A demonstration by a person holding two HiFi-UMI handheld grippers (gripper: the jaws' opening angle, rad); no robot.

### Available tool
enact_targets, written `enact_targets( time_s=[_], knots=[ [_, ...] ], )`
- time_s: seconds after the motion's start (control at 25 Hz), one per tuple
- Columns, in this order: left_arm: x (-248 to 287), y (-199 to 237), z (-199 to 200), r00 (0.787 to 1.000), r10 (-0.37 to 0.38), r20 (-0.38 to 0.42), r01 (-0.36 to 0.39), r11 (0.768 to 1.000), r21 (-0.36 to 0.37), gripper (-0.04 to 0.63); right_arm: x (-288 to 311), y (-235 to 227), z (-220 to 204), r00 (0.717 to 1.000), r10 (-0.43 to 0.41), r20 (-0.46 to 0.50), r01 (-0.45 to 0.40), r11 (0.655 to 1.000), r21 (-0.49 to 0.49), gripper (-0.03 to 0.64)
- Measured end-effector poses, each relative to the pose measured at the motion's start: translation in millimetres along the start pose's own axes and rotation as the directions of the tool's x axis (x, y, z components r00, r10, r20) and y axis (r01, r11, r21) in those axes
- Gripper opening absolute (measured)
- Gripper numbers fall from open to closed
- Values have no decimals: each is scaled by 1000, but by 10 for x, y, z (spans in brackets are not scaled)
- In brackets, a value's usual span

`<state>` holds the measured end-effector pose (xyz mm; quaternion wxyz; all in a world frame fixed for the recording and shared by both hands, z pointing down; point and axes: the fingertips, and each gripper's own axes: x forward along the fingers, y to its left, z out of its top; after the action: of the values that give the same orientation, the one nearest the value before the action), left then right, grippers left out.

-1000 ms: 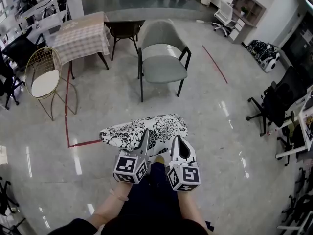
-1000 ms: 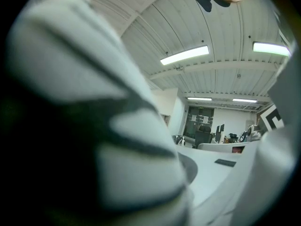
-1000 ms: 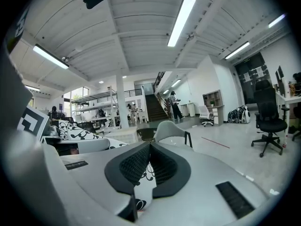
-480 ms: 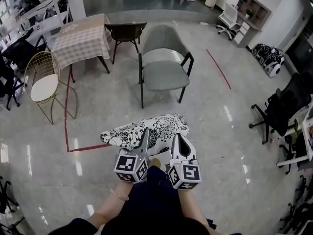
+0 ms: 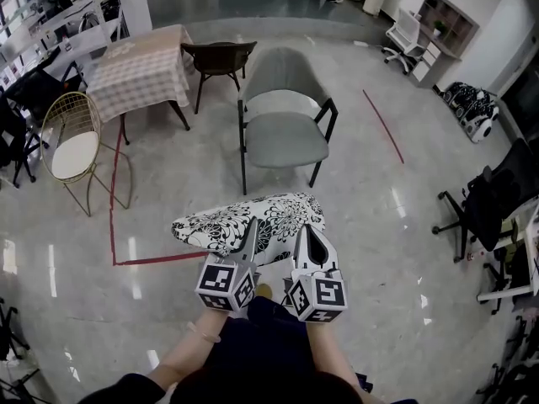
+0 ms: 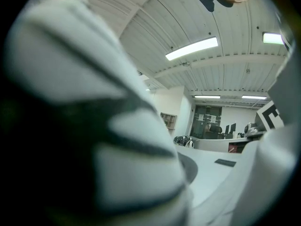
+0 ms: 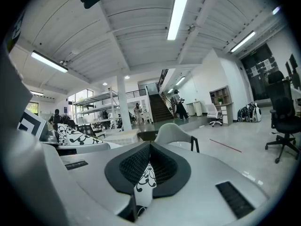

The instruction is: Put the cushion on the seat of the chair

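Fingers (image 5: 312,252) level, tight on cushion (image 5: 253,217)

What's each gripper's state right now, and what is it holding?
Left gripper: shut on the black-and-white floral fabric cushion.
Right gripper: shut on an edge of the same cushion.

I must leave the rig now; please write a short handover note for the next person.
Left tool: shut on the near edge of the floral cushion.
Right tool: shut on the same edge, fabric pinched between its jaws.
Cushion: held off the floor.
Grey armchair: ahead, seat bare, apart from the cushion.
Done: cushion gripped by both tools.
Left: carry it to the armchair, lay it on the seat, open both tools.
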<state>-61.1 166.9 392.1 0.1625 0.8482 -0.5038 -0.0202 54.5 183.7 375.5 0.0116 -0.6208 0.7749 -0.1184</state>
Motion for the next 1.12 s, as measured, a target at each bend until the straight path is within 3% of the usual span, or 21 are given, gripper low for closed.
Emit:
enact_targets(
  time_s=[0.64, 1.12],
  knots=[
    [402, -31, -42, 999, 46, 11, -46, 999, 2, 38, 361, -273, -14, 998, 62, -9, -61, 998, 5, 14],
    [498, -65, -39, 999, 49, 4, -49, 999, 0, 38, 375, -456, -24, 1000, 25, -11, -25, 999, 26, 14]
  ],
)
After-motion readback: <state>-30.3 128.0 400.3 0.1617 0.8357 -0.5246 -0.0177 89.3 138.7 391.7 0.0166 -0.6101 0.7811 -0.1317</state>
